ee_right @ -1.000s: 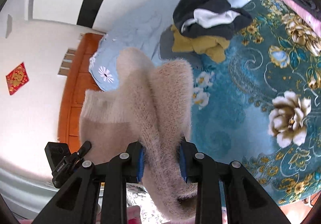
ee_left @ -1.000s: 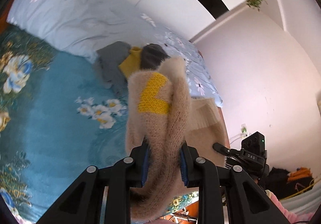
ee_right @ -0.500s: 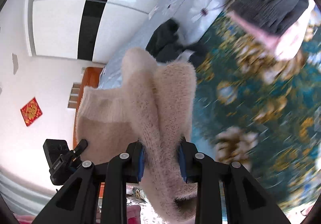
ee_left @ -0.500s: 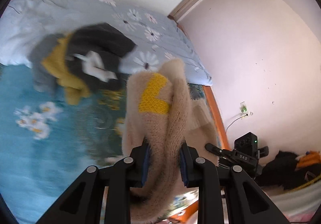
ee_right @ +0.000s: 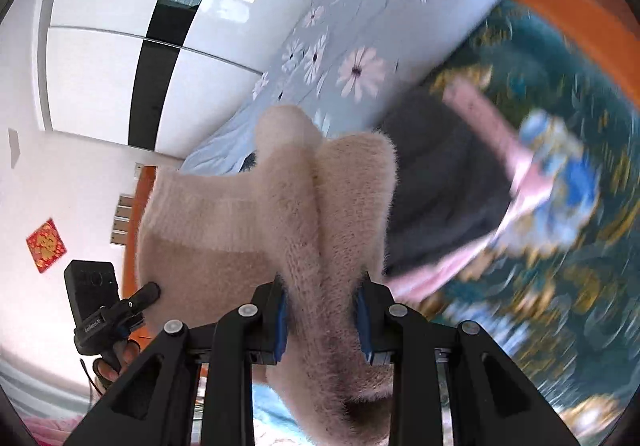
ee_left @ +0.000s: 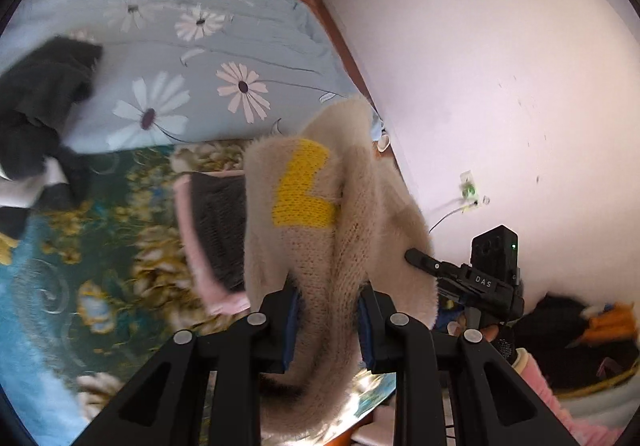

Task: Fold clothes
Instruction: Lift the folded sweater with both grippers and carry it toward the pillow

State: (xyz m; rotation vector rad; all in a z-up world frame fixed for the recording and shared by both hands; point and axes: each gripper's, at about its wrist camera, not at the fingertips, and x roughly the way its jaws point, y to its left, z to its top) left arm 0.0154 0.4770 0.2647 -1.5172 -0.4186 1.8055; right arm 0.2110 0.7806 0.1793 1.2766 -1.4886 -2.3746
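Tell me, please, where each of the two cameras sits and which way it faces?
Left wrist: on the left gripper, facing along its fingers over the bed toward the wall; it is shut on the sweater, and the right gripper shows.
Right wrist: on the right gripper, facing the bed and wardrobe, gripping the sweater; the left gripper shows.
Shared: sweater, bed, pillow.

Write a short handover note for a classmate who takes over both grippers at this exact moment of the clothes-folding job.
Left gripper: shut on the beige sweater, yellow patch facing the camera.
Right gripper: shut on the same sweater, which hangs bunched between the two, off the bed.
A folded grey and pink garment already lies on the bed; a dark pile waits by the pillow.
Left: lay the sweater down, fold it, then the pile.
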